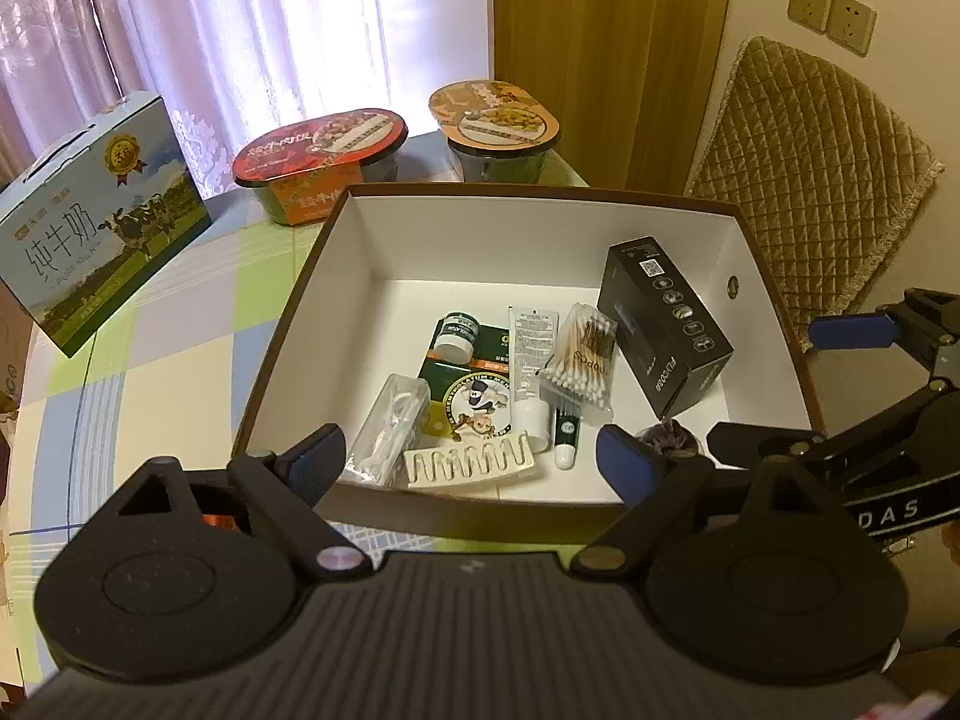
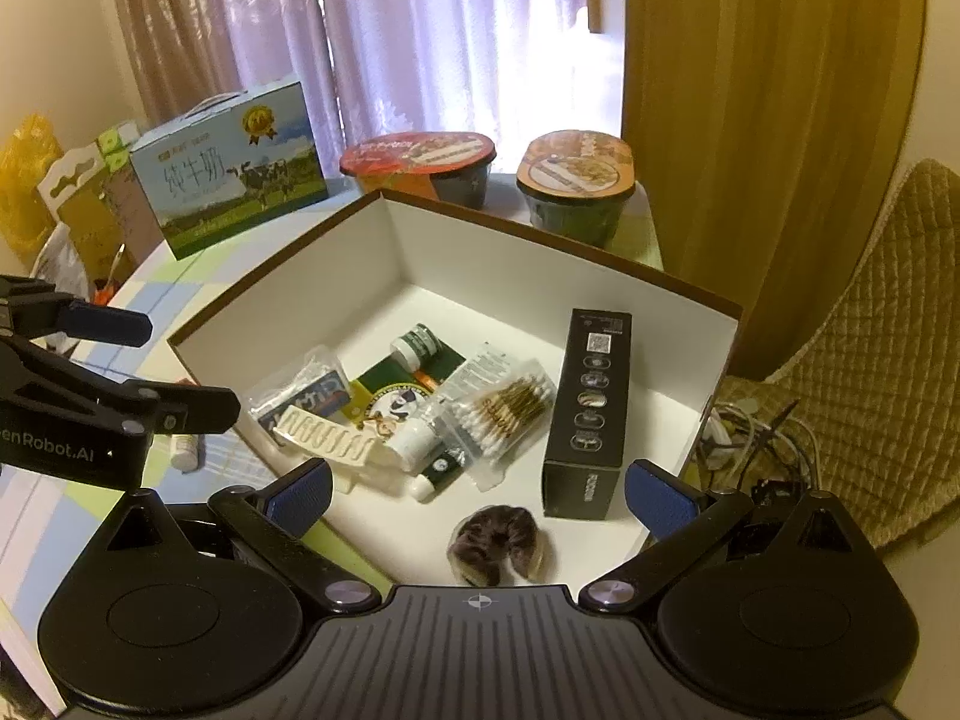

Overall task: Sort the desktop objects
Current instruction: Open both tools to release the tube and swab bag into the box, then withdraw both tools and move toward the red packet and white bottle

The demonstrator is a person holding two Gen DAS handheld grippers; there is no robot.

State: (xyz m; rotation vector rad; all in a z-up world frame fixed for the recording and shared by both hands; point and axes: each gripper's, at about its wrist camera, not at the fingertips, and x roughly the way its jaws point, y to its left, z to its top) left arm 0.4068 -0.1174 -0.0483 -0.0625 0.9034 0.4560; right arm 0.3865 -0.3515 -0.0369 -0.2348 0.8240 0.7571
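Note:
A white box with a brown rim (image 1: 510,234) (image 2: 510,252) stands on the checked tablecloth. In it lie a black carton (image 1: 666,330) (image 2: 591,408), a pack of cotton swabs (image 1: 582,360) (image 2: 504,414), a cream hair claw (image 1: 468,462) (image 2: 327,432), a dark scrunchie (image 1: 666,438) (image 2: 498,540), tubes, a small jar and a green card pack. My left gripper (image 1: 471,459) (image 2: 162,366) hovers open over the box's near edge, holding nothing. My right gripper (image 2: 480,495) (image 1: 798,384) is open and empty above the box's right front corner. A small white bottle (image 2: 183,450) lies outside the box, below the left gripper.
Behind the box stand a blue milk carton (image 1: 102,222) (image 2: 234,180) and two instant noodle bowls (image 1: 324,156) (image 2: 576,180). A quilted chair (image 1: 804,180) (image 2: 870,324) sits to the right, with cables (image 2: 756,438) below it. Curtains hang at the back.

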